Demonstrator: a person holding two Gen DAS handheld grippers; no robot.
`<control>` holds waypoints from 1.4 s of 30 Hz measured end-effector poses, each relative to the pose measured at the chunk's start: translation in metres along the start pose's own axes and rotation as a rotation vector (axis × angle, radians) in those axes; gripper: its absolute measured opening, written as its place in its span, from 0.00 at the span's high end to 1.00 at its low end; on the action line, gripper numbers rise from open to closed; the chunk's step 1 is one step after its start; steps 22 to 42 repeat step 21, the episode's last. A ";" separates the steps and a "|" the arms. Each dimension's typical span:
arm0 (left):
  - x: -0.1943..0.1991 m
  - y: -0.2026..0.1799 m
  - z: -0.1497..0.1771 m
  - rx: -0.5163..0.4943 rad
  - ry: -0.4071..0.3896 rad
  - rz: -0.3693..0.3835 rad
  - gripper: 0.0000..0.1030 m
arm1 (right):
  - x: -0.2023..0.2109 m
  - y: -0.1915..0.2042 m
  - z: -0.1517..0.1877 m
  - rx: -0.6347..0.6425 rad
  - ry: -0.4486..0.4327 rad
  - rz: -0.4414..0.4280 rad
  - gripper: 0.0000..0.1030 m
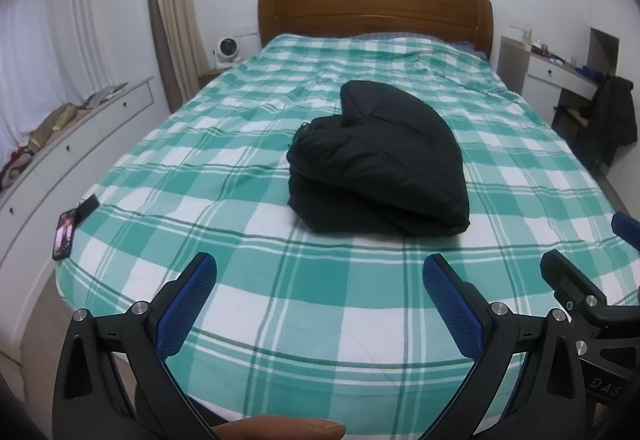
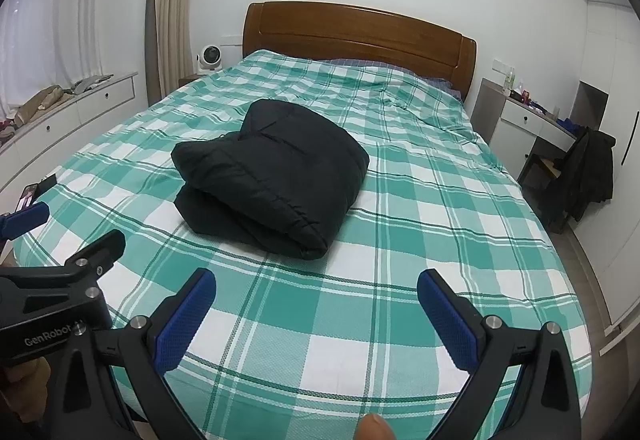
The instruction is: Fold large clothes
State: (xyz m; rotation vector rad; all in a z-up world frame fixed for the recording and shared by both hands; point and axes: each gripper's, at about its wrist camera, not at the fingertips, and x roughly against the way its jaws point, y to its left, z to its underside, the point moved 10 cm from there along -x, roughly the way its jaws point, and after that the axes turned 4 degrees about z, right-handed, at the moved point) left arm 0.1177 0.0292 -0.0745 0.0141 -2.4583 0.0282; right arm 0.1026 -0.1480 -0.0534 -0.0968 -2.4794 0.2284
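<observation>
Both sets of blue ribbed pads up close: left gripper (image 1: 320, 272) spread wide, right gripper (image 2: 316, 286) spread wide too, holding nothing, over the foot of the bed (image 1: 248, 300) with its smooth green-white plaid sheet. Further out, at 12 o'clock mid-bed, black puffy jacket (image 1: 380, 160) folded into a plump, slick bundle. Probably springs open if nudged, too lofty and slippery.

Left claw (image 1: 320, 268) wide open, blue pads (image 1: 184, 310) splayed apart, nothing held. Right claw (image 2: 316, 282) same, wide open, empty. Both level, side by side, pointing forward. Fingertip (image 1: 280, 427) under left claw; thumb tip (image 2: 374, 427) under right.
</observation>
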 end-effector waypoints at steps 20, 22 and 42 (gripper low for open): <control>0.007 -0.002 0.000 0.008 -0.031 0.000 0.00 | -0.001 -0.001 0.008 0.003 0.023 0.009 0.01; 0.007 -0.002 0.000 0.001 -0.032 -0.002 0.00 | -0.001 -0.001 0.009 0.002 0.024 0.010 0.01; 0.007 -0.002 0.000 0.001 -0.032 -0.002 0.00 | -0.001 -0.001 0.009 0.002 0.024 0.010 0.01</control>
